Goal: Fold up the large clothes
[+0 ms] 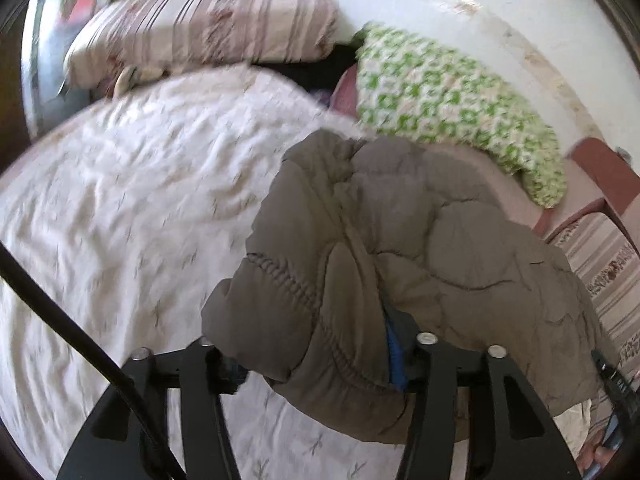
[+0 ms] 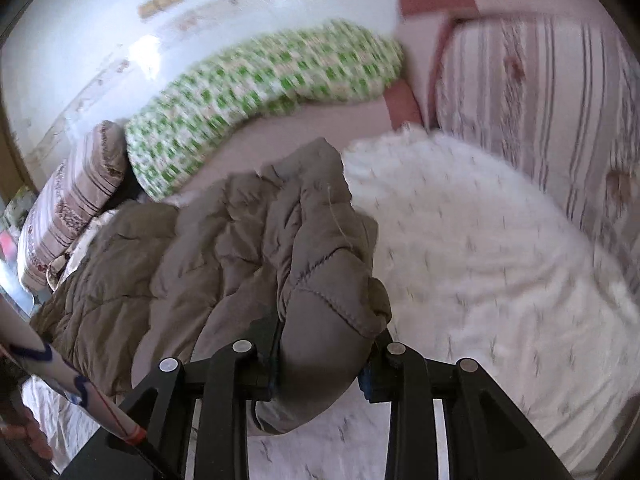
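Observation:
A grey-brown quilted puffer jacket (image 1: pixel 400 240) is bunched up and lifted over a white bedspread (image 1: pixel 120 200). My left gripper (image 1: pixel 316 364) is shut on a thick fold of it, which fills the gap between the black fingers, with a blue pad (image 1: pixel 396 360) showing on the right side. In the right wrist view the jacket (image 2: pixel 240 248) trails off to the left, and my right gripper (image 2: pixel 324 368) is shut on another padded fold near its stitched edge. Both sets of fingertips are hidden in the fabric.
A green-and-white checked bolster (image 1: pixel 448 108) (image 2: pixel 260 80) lies along the white wall. Striped pillows (image 1: pixel 212 24) (image 2: pixel 540 100) sit at the ends of the bed. A black cable (image 1: pixel 80 340) crosses the lower left. The white bedspread (image 2: pixel 480 260) spreads out to the right.

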Action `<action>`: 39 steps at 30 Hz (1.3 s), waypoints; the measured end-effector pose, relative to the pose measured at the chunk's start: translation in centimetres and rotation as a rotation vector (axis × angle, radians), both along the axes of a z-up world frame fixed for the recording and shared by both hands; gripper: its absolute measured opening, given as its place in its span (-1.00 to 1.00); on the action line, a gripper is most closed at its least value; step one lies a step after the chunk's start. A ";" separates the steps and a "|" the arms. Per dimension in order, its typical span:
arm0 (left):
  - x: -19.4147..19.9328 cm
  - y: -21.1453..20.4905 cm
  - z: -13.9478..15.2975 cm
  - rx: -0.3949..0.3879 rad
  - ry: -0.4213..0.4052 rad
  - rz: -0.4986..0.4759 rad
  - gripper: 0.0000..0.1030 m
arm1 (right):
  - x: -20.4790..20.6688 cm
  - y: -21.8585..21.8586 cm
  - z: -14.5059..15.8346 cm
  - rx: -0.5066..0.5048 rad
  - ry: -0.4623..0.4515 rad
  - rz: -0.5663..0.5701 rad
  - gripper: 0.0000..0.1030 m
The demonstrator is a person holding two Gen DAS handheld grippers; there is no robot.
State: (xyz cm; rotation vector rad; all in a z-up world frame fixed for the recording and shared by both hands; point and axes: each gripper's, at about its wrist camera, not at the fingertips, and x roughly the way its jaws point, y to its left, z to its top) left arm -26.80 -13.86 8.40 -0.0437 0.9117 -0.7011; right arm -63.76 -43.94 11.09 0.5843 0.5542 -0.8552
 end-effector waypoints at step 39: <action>-1.7 -18.9 -2.5 0.156 -0.166 -0.337 0.88 | 17.2 -5.2 -7.0 0.046 0.123 0.187 -0.35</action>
